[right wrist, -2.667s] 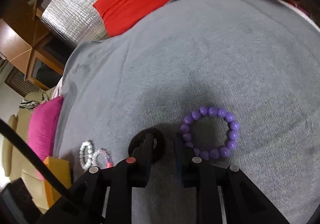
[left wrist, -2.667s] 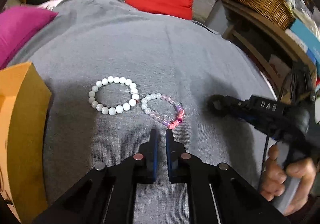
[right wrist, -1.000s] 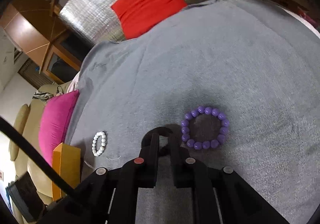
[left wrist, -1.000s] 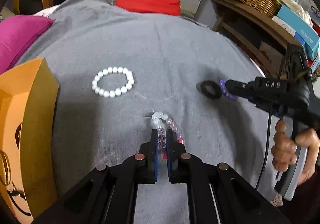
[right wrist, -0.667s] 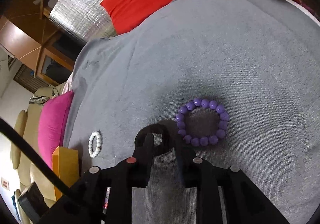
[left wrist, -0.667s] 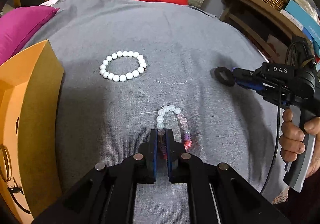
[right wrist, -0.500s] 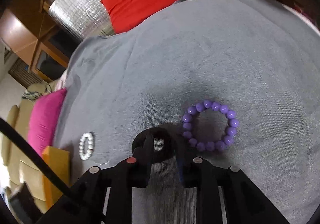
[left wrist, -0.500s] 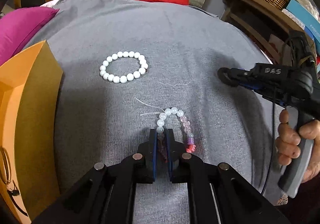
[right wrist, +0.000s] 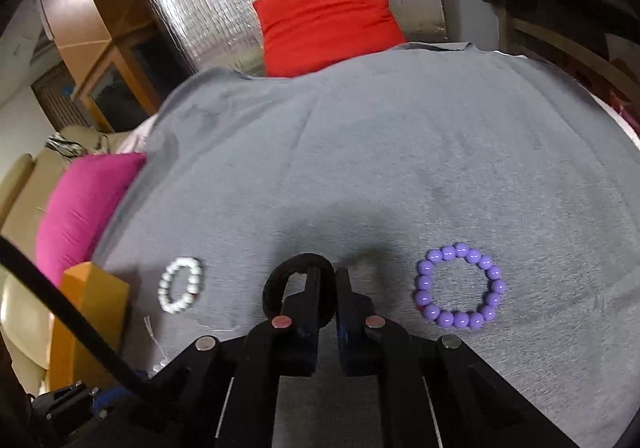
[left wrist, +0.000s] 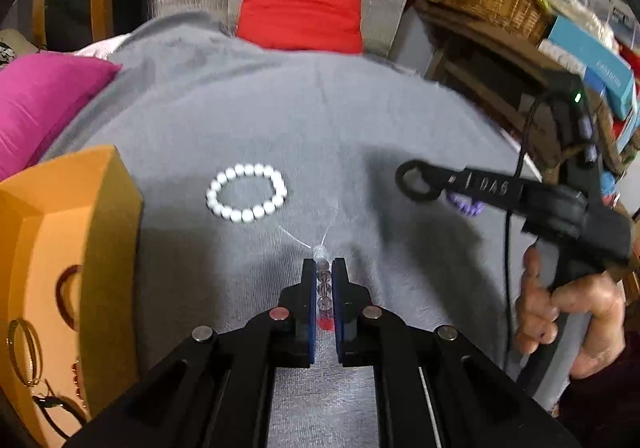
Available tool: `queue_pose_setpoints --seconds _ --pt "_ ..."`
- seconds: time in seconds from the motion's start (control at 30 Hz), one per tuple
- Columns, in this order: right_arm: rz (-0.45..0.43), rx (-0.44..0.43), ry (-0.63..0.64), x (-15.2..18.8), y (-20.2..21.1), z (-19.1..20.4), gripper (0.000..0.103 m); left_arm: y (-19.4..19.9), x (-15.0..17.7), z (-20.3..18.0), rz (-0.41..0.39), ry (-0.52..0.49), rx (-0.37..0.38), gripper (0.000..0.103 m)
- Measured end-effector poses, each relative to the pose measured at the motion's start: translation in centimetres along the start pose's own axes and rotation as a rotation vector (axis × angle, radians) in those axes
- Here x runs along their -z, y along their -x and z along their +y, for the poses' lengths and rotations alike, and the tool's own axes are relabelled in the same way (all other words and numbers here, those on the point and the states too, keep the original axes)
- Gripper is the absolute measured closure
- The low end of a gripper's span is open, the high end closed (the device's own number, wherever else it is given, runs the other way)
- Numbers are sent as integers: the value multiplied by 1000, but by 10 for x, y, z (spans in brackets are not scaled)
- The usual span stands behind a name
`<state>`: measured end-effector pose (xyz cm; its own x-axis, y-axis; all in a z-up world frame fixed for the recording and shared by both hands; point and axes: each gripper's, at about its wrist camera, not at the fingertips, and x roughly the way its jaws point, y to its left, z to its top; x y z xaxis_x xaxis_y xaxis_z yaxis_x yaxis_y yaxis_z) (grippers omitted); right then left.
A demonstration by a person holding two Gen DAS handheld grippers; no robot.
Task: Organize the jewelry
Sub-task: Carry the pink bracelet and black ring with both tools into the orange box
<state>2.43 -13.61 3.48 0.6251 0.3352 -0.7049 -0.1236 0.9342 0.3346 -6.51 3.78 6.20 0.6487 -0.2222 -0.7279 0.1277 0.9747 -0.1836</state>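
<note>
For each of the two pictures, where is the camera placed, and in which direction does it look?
Left wrist: on the left gripper, looking down along its fingers at the grey cloth; it grips a clear-and-pink bead bracelet; the right hand shows.
Right wrist: on the right gripper, looking down at the same cloth; it holds a black ring.
Shared: white bead bracelet, purple bead bracelet, orange box, red cushion.
</note>
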Motion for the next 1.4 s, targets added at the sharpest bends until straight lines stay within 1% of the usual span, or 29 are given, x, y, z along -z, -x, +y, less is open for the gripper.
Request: queue_pose_setpoints --seconds 0.2,0.33,0.47,0.57,0.63,0.73,0.8,0.9,0.93,1.0,1.07,1.13,1.2,1.27,1.33,1.4 --pt "-11 -40 19 1 10 11 95 20 2 2 -18 -2 -3 96" --pt "-17 -53 46 7 22 14 95 38 3 0 -58 -3 -5 96" --pt "-22 -69 57 12 31 16 95 60 5 -1 -103 23 5 96" --pt "-37 -114 72 16 40 26 95 81 8 5 -134 60 6 96" --pt "-50 -152 95 20 48 40 95 100 11 12 -173 82 -1 96" --pt "-72 -231 145 31 63 68 95 136 21 31 -244 131 -68 96" --pt "-93 -278 192 40 74 91 95 154 28 44 -260 154 -127 96" --pt "-101 -375 256 57 89 128 95 181 41 69 -270 187 -194 96" --pt "-97 -407 280 64 93 142 95 193 47 80 -273 190 -240 96" --pt "-85 -460 325 78 100 167 95 204 55 93 -266 193 -297 96" --pt "-53 -514 372 93 106 194 95 212 67 110 -253 218 -330 96" --pt "-16 -551 417 109 107 217 95 211 77 121 -231 235 -351 96" --pt "23 -563 472 125 104 237 95 205 90 132 -194 250 -376 96" --pt "64 -551 541 147 98 256 95 198 98 139 -165 254 -391 96" --pt "95 -530 591 160 91 266 95 190 106 143 -137 251 -408 96" --pt "126 -518 613 167 82 270 95 184 114 145 -114 248 -423 96"
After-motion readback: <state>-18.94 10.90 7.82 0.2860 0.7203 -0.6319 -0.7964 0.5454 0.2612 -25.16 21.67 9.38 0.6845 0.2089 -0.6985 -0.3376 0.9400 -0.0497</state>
